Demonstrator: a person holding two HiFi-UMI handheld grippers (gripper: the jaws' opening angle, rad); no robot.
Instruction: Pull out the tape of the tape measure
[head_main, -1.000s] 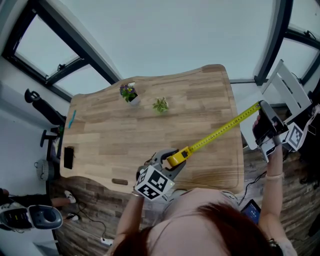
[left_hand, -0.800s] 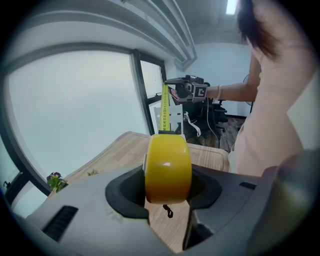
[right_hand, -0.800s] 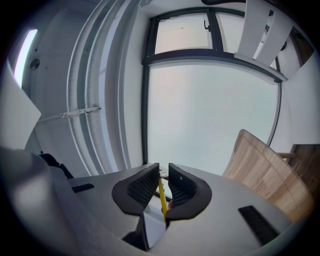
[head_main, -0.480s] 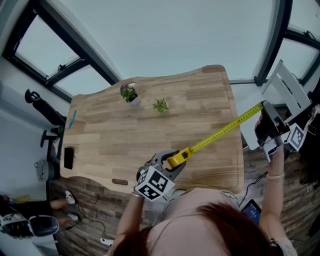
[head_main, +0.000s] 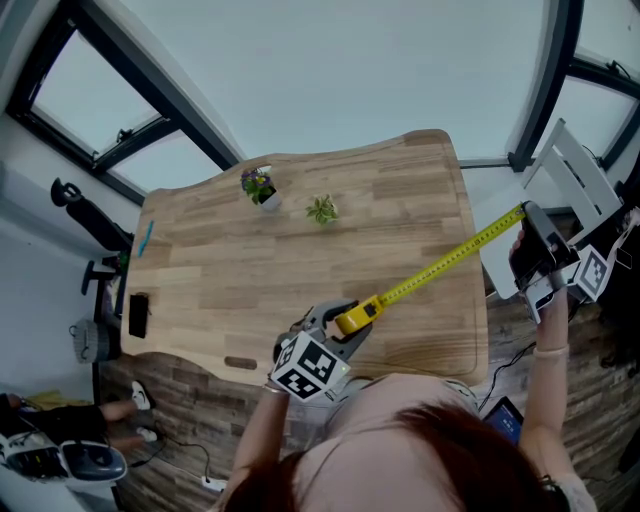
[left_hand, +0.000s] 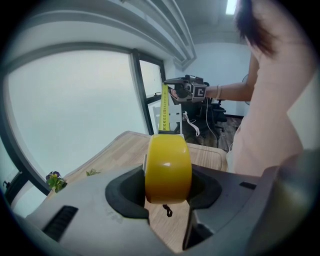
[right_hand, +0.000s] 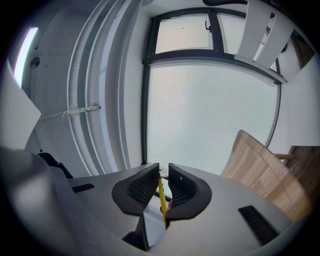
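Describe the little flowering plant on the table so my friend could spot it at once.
Find the wooden table and follow its far edge, by the window. Two tiny plants stand there. The flowering plant is the one nearer that edge, topped with purple blooms, while the green sprig beside it has none.

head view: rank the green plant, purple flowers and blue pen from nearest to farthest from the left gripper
1. Green plant, in the middle, straight beyond the left gripper.
2. Purple flowers, just left of the plant, nearer the far edge.
3. Blue pen, far left, by the edge.
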